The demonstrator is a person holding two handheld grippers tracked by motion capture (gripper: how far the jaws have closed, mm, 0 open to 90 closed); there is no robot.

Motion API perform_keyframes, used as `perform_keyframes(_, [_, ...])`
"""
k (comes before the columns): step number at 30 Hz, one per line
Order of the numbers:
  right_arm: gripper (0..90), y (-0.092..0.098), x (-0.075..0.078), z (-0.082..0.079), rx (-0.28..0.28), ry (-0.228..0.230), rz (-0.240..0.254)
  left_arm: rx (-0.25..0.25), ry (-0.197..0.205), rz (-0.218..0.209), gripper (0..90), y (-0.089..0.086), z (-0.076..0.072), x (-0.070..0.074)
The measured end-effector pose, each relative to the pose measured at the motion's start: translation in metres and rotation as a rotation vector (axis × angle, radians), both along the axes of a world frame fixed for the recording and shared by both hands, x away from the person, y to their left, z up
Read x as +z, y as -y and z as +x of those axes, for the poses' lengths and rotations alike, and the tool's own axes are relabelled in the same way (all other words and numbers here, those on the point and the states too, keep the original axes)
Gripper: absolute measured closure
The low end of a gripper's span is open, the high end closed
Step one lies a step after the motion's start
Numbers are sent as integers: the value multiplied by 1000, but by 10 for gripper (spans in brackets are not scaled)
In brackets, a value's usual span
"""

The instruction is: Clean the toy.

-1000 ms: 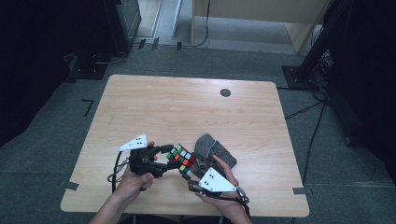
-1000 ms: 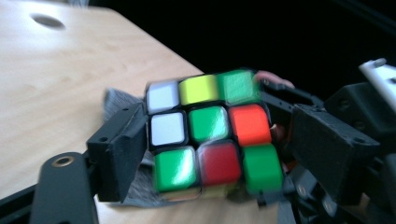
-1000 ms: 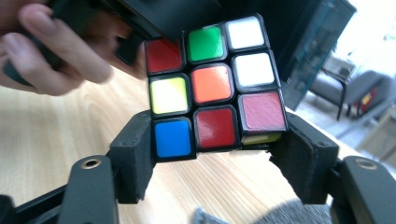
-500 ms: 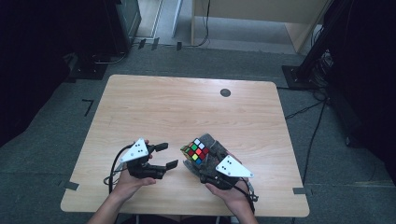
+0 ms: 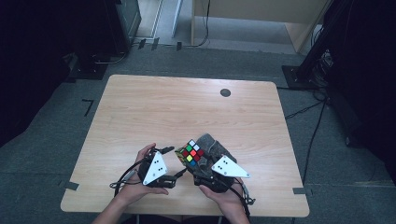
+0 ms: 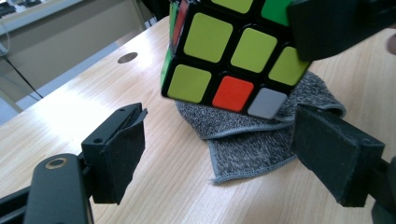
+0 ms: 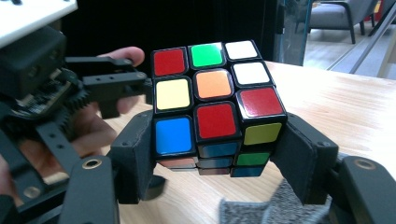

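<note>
Puzzle cube (image 5: 190, 152) is up off the table (image 5: 187, 107), near the front edge on the person's side, clamped in the right gripper (image 5: 201, 169): in the right gripper view the two black pads press the cube's (image 7: 210, 102) lower layer from either side, jaws about half spread, w/ the top two layers standing clear above them. Cube sits tilted in the high view, a corner pointing away from the person. A grey cloth (image 5: 215, 145) lies on the table under & just behind the cube; in the left gripper view the cloth (image 6: 252, 135) lies folded below the cube's (image 6: 224, 56) yellow-green face, cube hanging above it, not touching as far as I can tell. Left gripper (image 5: 173, 164) sits just left of the cube, jaws wide apart & gripping nothing; they have just been opening, nothing pressed betw. them. In its own view the cube is ahead of & above the gap betw. its pads, near but apart, closer to the right-hand pad
</note>
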State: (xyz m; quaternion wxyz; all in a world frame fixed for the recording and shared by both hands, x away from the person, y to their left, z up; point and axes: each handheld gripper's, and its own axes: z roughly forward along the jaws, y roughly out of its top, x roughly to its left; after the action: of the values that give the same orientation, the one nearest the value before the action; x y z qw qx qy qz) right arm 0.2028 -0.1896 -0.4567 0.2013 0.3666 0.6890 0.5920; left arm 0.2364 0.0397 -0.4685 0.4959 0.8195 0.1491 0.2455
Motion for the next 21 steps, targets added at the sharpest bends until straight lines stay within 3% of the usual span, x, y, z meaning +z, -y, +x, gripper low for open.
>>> perform_keyframes(8, [349,-12,0,-4,-18,-80,18,0,48,9,227,8,-7,0])
perform_keyframes(11, [348,-14,1,-5,-19,-92,30,10,45,14,309,8,-6,-1])
perform_keyframes(15, [342,-14,0,-4,-24,-105,42,8,48,23,326,7,-6,-2])
perform_keyframes(18, [328,-14,1,-3,-9,-112,48,-11,13,-16,340,2,-4,0])
perform_keyframes(21, [300,-12,6,-4,1,-89,62,-17,-12,-38,342,-2,-1,1])
